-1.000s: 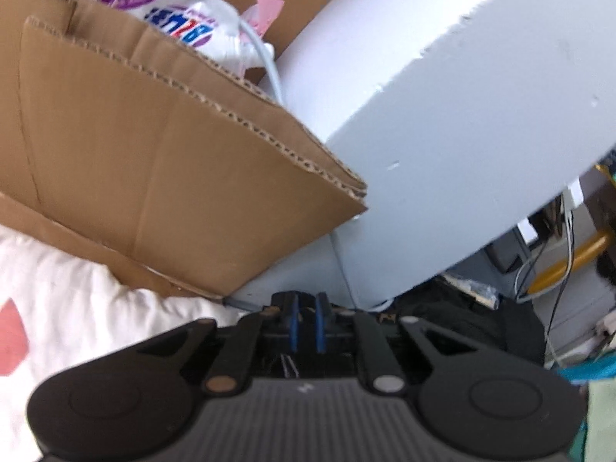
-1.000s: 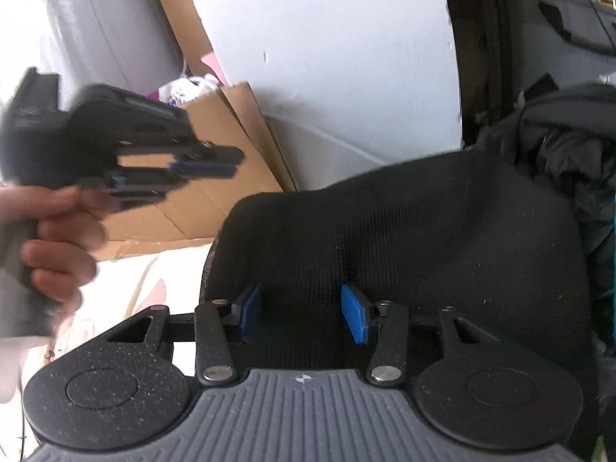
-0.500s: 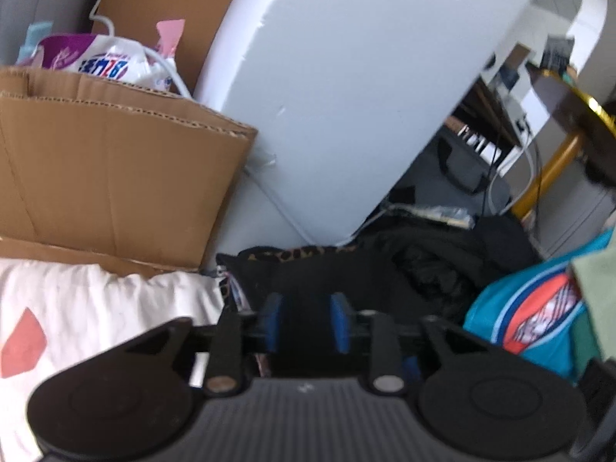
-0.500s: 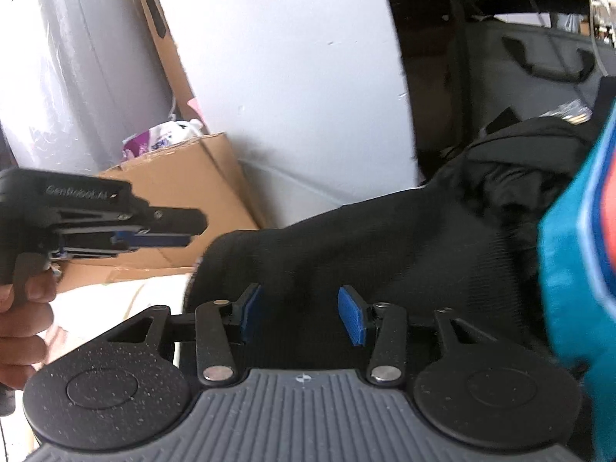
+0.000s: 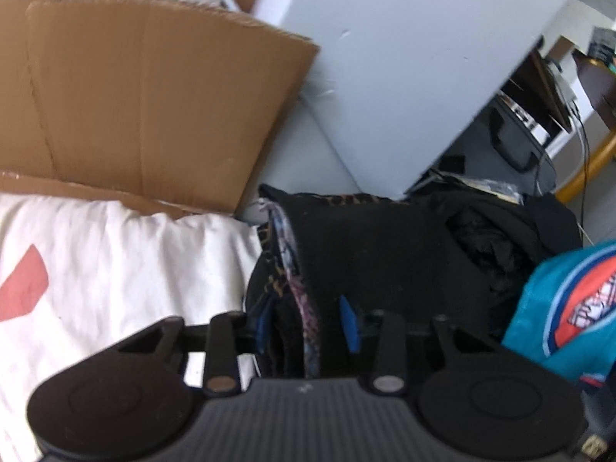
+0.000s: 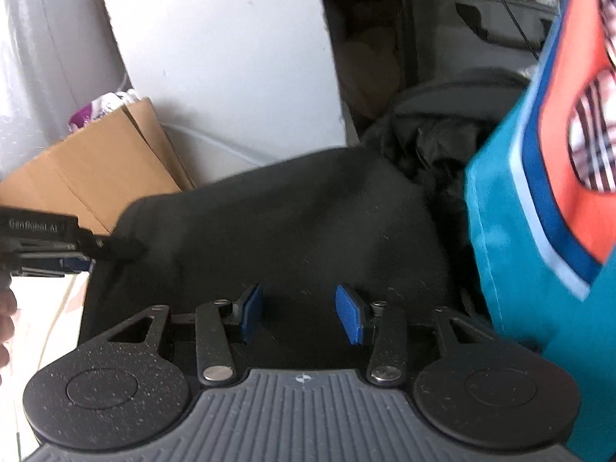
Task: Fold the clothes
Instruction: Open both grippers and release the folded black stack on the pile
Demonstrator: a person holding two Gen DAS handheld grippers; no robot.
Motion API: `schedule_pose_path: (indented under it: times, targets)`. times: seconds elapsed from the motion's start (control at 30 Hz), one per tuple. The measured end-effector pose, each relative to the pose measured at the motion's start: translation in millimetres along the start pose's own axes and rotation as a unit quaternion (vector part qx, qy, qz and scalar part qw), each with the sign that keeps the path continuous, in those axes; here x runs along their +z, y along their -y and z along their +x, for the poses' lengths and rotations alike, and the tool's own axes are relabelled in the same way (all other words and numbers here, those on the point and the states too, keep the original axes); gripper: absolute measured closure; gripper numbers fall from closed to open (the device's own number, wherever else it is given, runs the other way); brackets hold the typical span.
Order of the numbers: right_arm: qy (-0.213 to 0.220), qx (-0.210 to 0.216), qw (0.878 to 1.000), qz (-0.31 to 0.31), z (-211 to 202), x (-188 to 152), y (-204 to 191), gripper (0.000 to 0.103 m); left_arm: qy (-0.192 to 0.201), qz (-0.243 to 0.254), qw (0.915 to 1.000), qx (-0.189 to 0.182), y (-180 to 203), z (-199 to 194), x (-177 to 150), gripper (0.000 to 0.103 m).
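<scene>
A folded black garment (image 5: 377, 246) lies on top of a stack whose patterned layers (image 5: 296, 292) show at its left edge. In the left wrist view my left gripper (image 5: 304, 323) straddles that edge. Its jaws are closing with the fabric folds between the blue pads (image 5: 348, 325), and I see no firm pinch. The right wrist view shows the same black garment (image 6: 300, 223) spread wide, with the left gripper (image 6: 115, 250) touching its left corner. My right gripper (image 6: 300, 313) hovers open over the garment's near side, and nothing is between its pads.
A cardboard box (image 5: 154, 88) and a white foam board (image 5: 404, 57) stand behind the stack. A white sheet with a red patch (image 5: 115, 269) lies to the left. A crumpled black heap (image 5: 500, 238) and a teal item with an orange logo (image 6: 539, 211) crowd the right side.
Both grippers came down and toward the black garment. The left gripper went from shut to open and now sits over the stack's left edge. The teal item has entered on the right.
</scene>
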State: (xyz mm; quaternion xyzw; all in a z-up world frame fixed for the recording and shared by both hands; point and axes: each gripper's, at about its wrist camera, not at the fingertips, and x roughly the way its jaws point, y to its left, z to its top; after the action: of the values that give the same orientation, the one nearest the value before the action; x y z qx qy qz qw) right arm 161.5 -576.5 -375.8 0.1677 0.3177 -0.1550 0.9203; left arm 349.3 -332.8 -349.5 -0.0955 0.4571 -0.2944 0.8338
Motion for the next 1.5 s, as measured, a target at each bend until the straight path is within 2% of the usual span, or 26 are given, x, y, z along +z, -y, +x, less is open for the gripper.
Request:
schedule_pose_path:
  times: [0.1,0.27,0.4,0.57,0.7,0.87,1.07,1.2,1.27,1.33,1.5]
  targets:
    - [-0.001,-0.008,1.0,0.002,-6.5,-10.8,7.7,0.054,-0.004,-0.001,0.9999,0.013,-3.4,6.5,3.3,0.072]
    - [-0.022,-0.03,0.999,0.012,-16.1,-32.7,25.5,0.054,-0.014,-0.028,0.9992,0.024,-12.6,16.5,7.6,0.074]
    - [-0.029,-0.041,0.998,0.024,-27.7,-45.4,36.9,0.054,-0.008,-0.01,0.9997,0.019,-8.3,6.8,7.7,0.076]
    - [-0.029,-0.052,0.998,0.022,-47.2,-53.2,38.5,0.054,0.005,0.012,0.9999,-0.004,-5.7,-16.3,10.3,0.081]
    - [-0.015,-0.042,0.999,0.012,-61.2,-52.7,29.7,0.054,0.018,0.054,0.9983,-0.015,10.4,-36.2,10.5,0.083]
    - [-0.002,-0.024,1.0,0.005,-69.2,-51.8,13.6,0.054,0.034,0.093,0.995,0.004,26.9,-47.1,8.8,0.085]
    - [-0.01,0.003,1.0,0.01,-59.4,-51.1,-9.5,0.054,0.007,0.07,0.9974,0.013,7.8,-19.3,18.8,0.088]
    - [-0.017,0.013,1.0,0.007,-61.0,-53.8,-16.8,0.054,-0.007,0.058,0.9969,0.052,-7.4,-5.4,23.1,0.09]
    - [-0.017,0.012,1.0,0.005,-62.7,-54.5,-17.6,0.054,-0.003,0.049,0.997,0.06,-12.9,-8.6,26.1,0.092]
    - [-0.017,0.011,1.0,0.005,-64.3,-54.4,-17.2,0.054,0.004,0.046,0.9976,0.052,-15.0,-15.4,28.2,0.092]
    - [-0.013,0.01,1.0,0.007,-65.0,-51.5,-18.6,0.054,0.019,0.077,0.9965,0.025,2.6,-36.8,25.9,0.089]
